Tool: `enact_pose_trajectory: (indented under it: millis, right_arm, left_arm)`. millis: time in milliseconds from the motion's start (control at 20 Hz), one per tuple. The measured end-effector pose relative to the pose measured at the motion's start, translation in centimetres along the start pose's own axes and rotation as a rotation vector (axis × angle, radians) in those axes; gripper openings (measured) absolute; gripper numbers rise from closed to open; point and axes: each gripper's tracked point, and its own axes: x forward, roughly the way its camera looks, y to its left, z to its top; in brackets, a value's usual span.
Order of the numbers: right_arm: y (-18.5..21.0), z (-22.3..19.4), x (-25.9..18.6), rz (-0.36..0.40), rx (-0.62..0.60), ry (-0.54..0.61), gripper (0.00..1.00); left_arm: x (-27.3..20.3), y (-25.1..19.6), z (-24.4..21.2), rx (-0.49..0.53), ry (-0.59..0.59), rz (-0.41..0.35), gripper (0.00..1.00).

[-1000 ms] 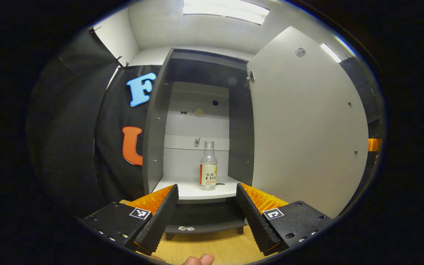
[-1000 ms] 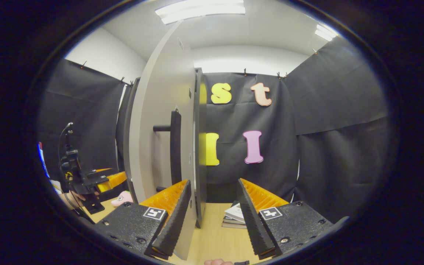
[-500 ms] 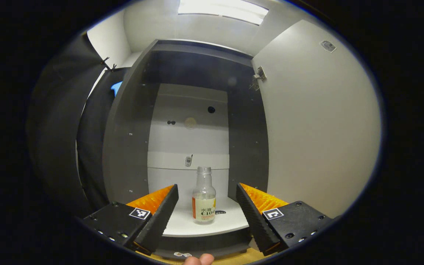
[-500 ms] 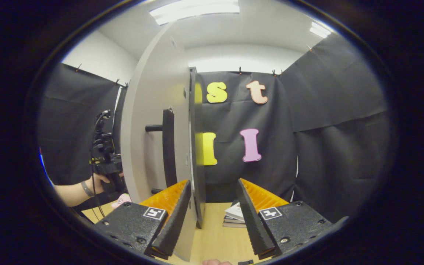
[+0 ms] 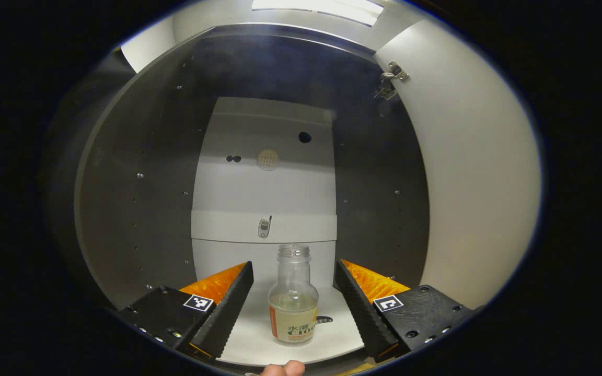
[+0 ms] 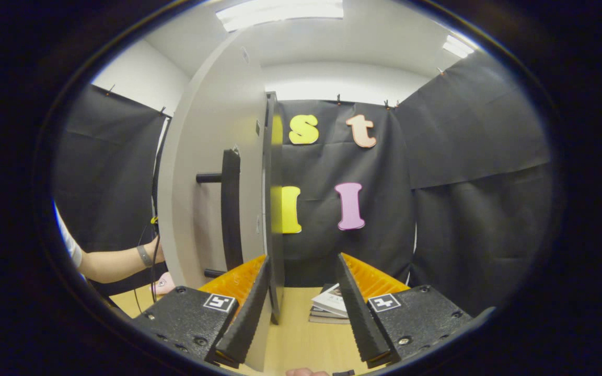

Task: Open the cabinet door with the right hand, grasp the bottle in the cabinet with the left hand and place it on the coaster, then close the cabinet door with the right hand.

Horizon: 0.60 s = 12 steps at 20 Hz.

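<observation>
Bottle (image 5: 293, 303) stands upright low in the centre of the left gripper view, on the pale shelf (image 5: 251, 339) inside the cabinet (image 5: 139, 183): clear plastic, uncapped at the neck, with an orange and white label round its lower half. It sits between the spread fingers of the left gripper (image 5: 293, 305), touching neither. A small dark mark lies on the shelf just right of its base. The cabinet's dark side walls curve up either side, and the pale back panel (image 5: 267, 177) carries a few holes. At the right of the frame the open cabinet door (image 5: 481, 172) shows its pale inner face, with a hinge (image 5: 391, 83) at the upper right.

In the right gripper view the door's edge (image 6: 271, 209) runs down the middle, reaching between the parted fingers of the right gripper (image 6: 301, 303); whether either finger touches it is unclear. The dark bar handle (image 6: 230, 209) sits left of that edge. A forearm (image 6: 115, 261) enters at the lower left, its hand hidden behind the door. Books (image 6: 330, 305) lie on the wooden table (image 6: 301, 339), partly behind the right finger.
</observation>
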Motion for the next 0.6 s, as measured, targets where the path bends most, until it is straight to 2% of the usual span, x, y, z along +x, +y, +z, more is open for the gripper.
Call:
enact_pose_trajectory:
  millis: [400,550,600]
  right_arm:
    - [-0.4,-0.4,0.6,-0.017,0.016,0.008,0.78]
    - [-0.4,-0.5,0.8,-0.016,0.027,0.012,0.78]
    - [-0.5,-0.6,0.8,-0.013,0.032,0.011,0.78]
  left_arm:
    - [3.3,1.0,-1.2,0.003,0.027,0.027,0.95]
    - [3.4,0.5,-0.9,-0.018,0.016,0.001,0.95]
    - [3.3,0.4,-0.8,-0.02,0.01,0.001,0.92]
